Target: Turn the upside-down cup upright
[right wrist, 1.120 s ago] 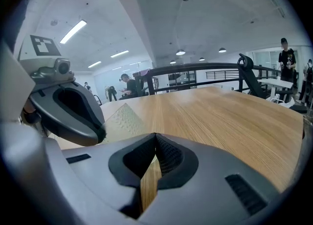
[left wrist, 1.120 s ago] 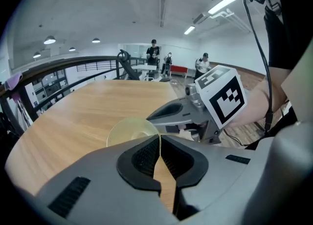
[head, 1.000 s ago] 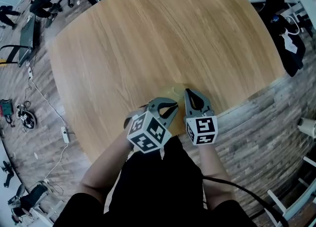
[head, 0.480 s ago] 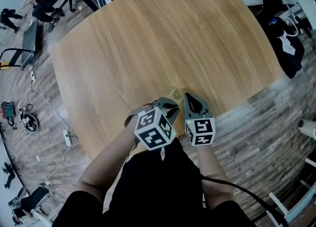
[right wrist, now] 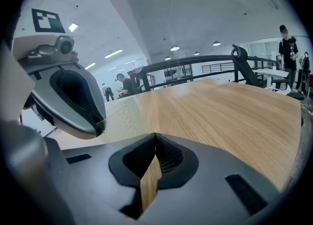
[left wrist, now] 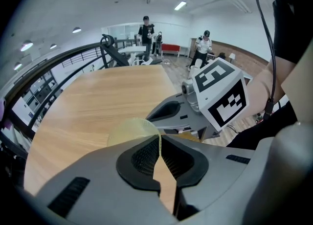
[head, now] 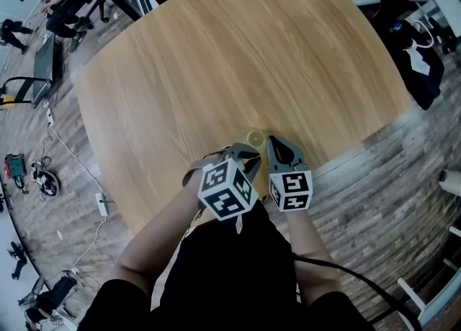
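Observation:
A small translucent yellowish cup [head: 253, 137] is near the front edge of the wooden table [head: 216, 63]. From the head view it shows a round outline. My left gripper [head: 247, 160] is shut on the cup's thin wall [left wrist: 131, 129], which runs between its black pads [left wrist: 145, 154]. Close on the right, my right gripper [head: 273, 140] is shut with nothing between its jaws [right wrist: 155, 140], and its tip lies beside the cup. In the right gripper view the cup [right wrist: 122, 120] shows as a pale patch by the left gripper's finger [right wrist: 73, 99].
The table edge [head: 338, 151] runs just right of the grippers, with wood-plank floor [head: 389, 178] beyond it. Chairs and cables [head: 36, 171] lie on the floor at the left. People stand far off [left wrist: 146, 28].
The left gripper has turned at the wrist and its marker cube has shifted slightly right. The cup now shows a rounder outline. The right gripper has stayed put.

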The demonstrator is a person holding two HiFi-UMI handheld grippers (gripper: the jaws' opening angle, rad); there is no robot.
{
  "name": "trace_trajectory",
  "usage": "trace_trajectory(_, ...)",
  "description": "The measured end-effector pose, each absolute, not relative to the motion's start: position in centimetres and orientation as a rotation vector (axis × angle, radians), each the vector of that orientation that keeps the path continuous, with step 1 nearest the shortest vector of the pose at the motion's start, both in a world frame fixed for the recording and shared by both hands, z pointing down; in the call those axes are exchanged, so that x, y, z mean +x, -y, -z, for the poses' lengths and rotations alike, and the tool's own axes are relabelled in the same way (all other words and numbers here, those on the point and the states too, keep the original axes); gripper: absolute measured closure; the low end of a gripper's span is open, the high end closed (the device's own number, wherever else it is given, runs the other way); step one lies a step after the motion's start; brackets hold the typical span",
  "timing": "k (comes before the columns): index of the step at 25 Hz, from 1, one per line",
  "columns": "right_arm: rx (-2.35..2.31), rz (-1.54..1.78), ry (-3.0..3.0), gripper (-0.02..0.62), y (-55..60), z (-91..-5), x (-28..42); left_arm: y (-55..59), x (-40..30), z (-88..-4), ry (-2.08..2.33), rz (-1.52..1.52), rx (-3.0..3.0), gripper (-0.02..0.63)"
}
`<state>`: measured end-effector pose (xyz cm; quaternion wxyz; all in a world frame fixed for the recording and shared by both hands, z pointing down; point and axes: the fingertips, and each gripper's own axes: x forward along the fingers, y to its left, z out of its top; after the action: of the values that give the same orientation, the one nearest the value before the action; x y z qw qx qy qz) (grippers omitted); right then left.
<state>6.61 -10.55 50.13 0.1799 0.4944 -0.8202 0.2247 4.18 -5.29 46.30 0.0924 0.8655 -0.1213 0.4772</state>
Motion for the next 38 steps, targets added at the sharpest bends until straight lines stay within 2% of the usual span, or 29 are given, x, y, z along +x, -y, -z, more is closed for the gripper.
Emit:
trace_trajectory(13,1.416,-0.641,2.316,0.58,10.8,-50.1,7.7,5.4,4.7,-46.2,0.386,-1.411,2.601,0.565)
trace_trajectory(23,1.438,-0.621,2.302,0.581,10.3,-49.6,8.8,5.8,4.9,-44.4,0.499,-1.259,2.659,0.558)
trace_trajectory(30,1.464,-0.553,2.324,0.58,10.2,-46.5,9.6,6.8,4.8,-40.0,0.712,-0.936,2.772,0.595)
trace_trajectory(38,1.51,-0.414,2.403,0.581,9.3,-38.3,9.0,7.6,3.4,-33.6,1.097,-0.549,2.811,0.598)
